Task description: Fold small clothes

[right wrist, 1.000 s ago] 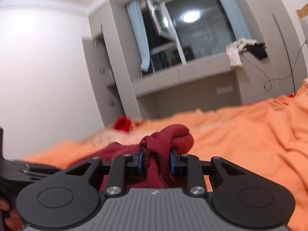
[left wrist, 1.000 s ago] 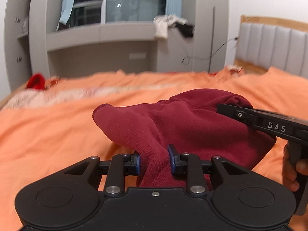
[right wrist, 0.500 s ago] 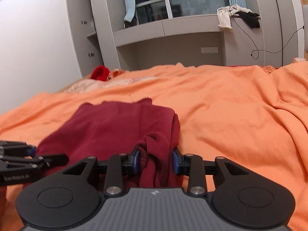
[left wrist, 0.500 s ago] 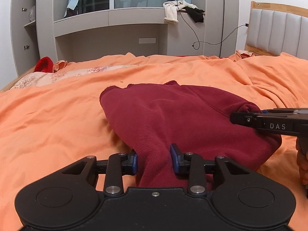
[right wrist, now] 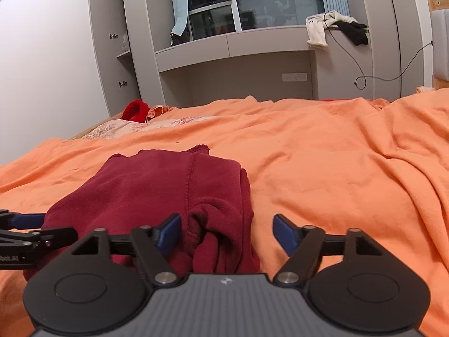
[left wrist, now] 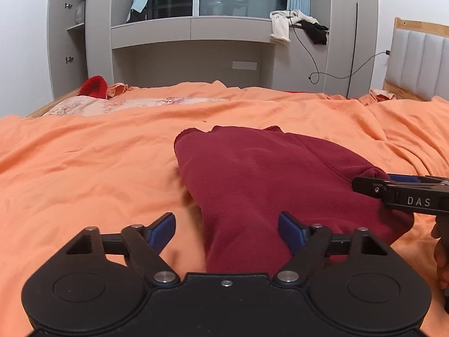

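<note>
A dark red knit garment [left wrist: 261, 179] lies folded over on the orange bedspread [left wrist: 84, 174]. In the left wrist view my left gripper [left wrist: 227, 229] is opening, its blue pads wide apart; the garment's near edge lies between them, and neither pad presses on it. From the right wrist view my right gripper [right wrist: 226, 233] is opening too, with the bunched right edge of the garment [right wrist: 157, 191] between its jaws, loose from both pads. The right gripper's fingers [left wrist: 398, 188] show at the garment's right corner, the left gripper's fingers [right wrist: 31, 233] at its left side.
A bright red cloth [left wrist: 94, 85] and a pale floral cover [left wrist: 126, 105] lie at the bed's far left. Behind the bed stand grey cabinets [left wrist: 193, 28] with white and black clothes [left wrist: 297, 25] hanging. A padded headboard [left wrist: 418, 64] is at right. A hand [left wrist: 442, 255] holds the right gripper.
Both grippers lowered the raised garment onto the bedspread, then their jaws opened wide and let go of the cloth. The garment now lies flat and folded.
</note>
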The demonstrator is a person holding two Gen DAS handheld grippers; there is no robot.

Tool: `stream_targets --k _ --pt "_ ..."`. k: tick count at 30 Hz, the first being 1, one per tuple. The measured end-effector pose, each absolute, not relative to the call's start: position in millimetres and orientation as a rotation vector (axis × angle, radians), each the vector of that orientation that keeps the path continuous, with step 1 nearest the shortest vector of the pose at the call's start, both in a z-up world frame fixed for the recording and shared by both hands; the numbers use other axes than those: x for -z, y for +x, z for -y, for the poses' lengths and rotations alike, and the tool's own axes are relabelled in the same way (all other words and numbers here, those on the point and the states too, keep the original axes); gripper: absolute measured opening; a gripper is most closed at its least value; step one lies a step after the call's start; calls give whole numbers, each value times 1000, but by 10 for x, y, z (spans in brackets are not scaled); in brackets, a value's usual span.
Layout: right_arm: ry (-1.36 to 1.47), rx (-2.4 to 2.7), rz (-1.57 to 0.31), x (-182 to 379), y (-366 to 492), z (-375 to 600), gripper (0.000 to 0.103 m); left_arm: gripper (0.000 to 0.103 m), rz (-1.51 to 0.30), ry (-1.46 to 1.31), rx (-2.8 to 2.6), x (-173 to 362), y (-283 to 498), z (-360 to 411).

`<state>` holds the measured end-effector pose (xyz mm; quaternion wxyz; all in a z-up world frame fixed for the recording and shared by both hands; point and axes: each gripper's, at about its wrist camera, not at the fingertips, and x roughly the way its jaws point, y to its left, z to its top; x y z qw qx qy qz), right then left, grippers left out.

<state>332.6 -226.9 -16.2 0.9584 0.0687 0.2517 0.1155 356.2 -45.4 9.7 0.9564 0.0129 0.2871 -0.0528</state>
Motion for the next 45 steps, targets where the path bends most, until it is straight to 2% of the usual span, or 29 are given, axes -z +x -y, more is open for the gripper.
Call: stream_targets --k 1,3,10,19,29,36,45 --pt "138 -233 -504 153 3303 2270 91 85 -579 26 106 -105 3541 455" --pt "143 -234 -486 125 3248 2288 96 92 -572 30 93 -130 3488 468" --pt "163 -224 -403 -74 2963 2377 103 102 -470 45 71 -337 3141 547" --pt "138 -197 -243 -360 2399 2460 103 102 -340 34 34 -540 2585 538" --pt "106 -175 -52 -602 1397 2457 103 102 -251 -78 33 -740 1848 383" --pt "103 -168 -25 -538 864 2435 103 102 -189 -61 0 -733 1286 324" --pt "116 -163 -24 -410 306 2394 103 102 -248 -19 15 -447 819 332"
